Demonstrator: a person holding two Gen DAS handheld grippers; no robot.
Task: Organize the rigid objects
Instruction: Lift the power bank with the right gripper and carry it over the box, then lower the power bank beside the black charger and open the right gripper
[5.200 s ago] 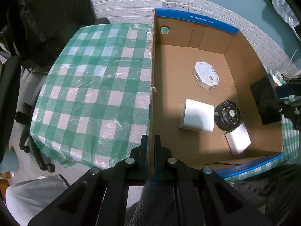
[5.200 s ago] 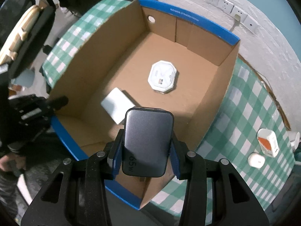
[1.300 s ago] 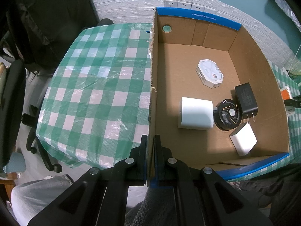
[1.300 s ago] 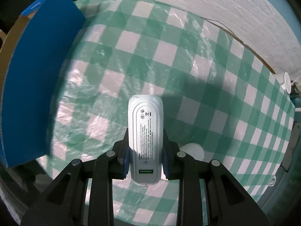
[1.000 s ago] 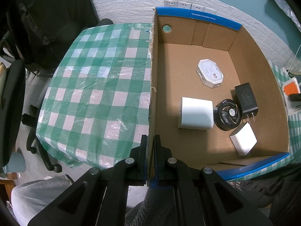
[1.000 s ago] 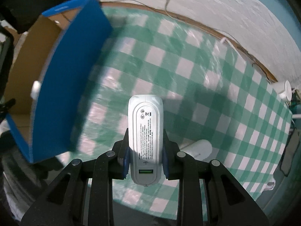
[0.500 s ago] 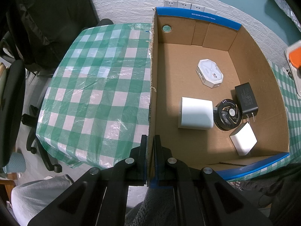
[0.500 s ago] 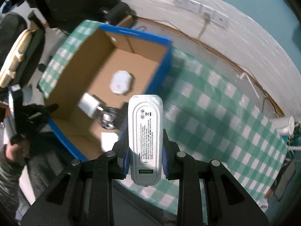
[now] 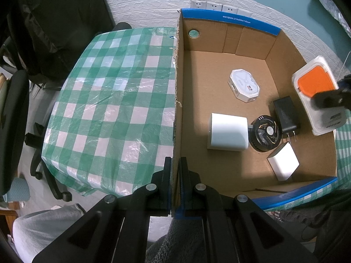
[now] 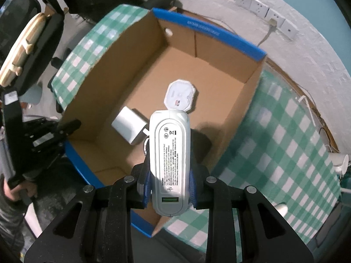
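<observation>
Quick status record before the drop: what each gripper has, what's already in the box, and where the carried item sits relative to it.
left gripper: shut on the cardboard box side wall
right gripper: shut on white power bank
power bank position: above the box's right side
in box: octagonal white box, white cube, black round part, black charger, small white charger
under box: green checked tablecloth

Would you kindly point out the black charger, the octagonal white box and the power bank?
black charger (image 9: 285, 114), left wrist view, its top face.
octagonal white box (image 9: 244, 86), left wrist view, lid centre.
power bank (image 10: 170, 153), right wrist view, printed face.
</observation>
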